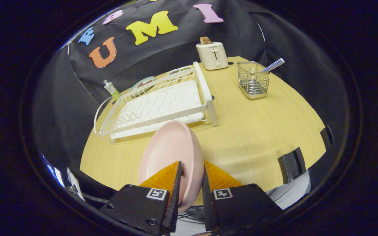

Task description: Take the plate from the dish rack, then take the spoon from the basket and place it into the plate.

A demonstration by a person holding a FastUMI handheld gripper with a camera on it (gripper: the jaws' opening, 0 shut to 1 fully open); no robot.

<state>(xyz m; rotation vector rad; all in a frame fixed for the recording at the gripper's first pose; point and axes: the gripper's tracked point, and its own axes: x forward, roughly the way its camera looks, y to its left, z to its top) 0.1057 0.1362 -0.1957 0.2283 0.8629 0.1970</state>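
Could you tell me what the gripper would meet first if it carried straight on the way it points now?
Probably the dish rack: it stands just beyond the pink plate clamped on edge in the gripper, though depth is hard to judge.

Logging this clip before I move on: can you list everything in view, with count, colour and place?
plate: 1, pink, held on edge between the jaws, just in front of the dish rack
dish rack: 1, white wire with a white tray, on the table beyond the plate
basket: 1, silver wire, on the table right of the rack
spoon: 1, blue-and-white checked handle, standing in the basket
toaster: 1, cream, at the table's far edge, something brown in its slot
tube: 1, pale with green end, behind the rack
patterned dish: 1, greenish, behind the rack
table: 1, light wood, round
gripper: 1, jaws closed on the plate's rim
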